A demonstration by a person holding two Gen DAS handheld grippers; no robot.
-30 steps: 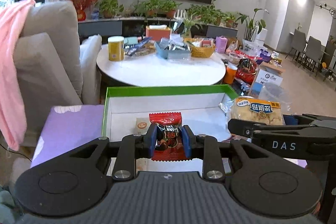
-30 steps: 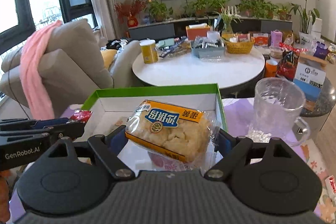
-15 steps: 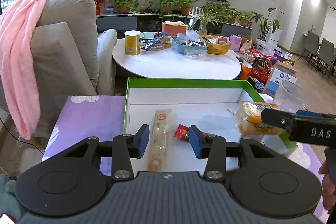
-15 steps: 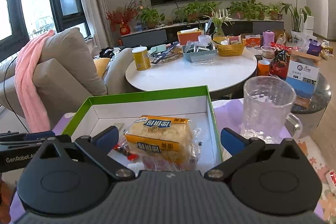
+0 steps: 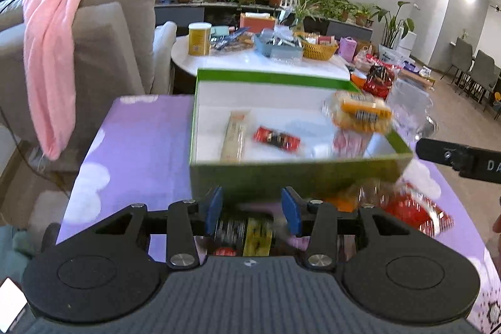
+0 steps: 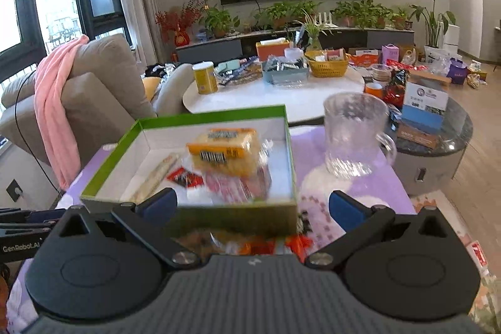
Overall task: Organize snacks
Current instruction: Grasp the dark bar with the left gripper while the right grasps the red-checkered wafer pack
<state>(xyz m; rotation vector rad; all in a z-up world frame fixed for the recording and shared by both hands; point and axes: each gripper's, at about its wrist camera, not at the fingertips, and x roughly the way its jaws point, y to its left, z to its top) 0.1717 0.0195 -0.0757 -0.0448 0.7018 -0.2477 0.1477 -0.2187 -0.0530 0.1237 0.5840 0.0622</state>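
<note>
where glossy crinkled wrappers lie, the rectangular green box (image 6: 200, 219) has matte white walls.

1. The green box (image 6: 200, 218) is showing matt cardboard walls.
2. The mug (image 6: 355, 135) is glinting as clear ribbed glass.
3. The snack packets (image 5: 277, 139) are shining in glossy plastic film.
4. The pink towel (image 5: 51, 52) is looking like soft cloth.

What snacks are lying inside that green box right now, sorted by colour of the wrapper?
Inside the green box:
Yellow-orange wrapper: 1, the pastry pack
Small red wrapper: 1, the red packet
Pale clear wrapper: 1, the long stick pack
Pink-red wrapper: 1, the pink pack under the pastry pack
Total: 4
</note>
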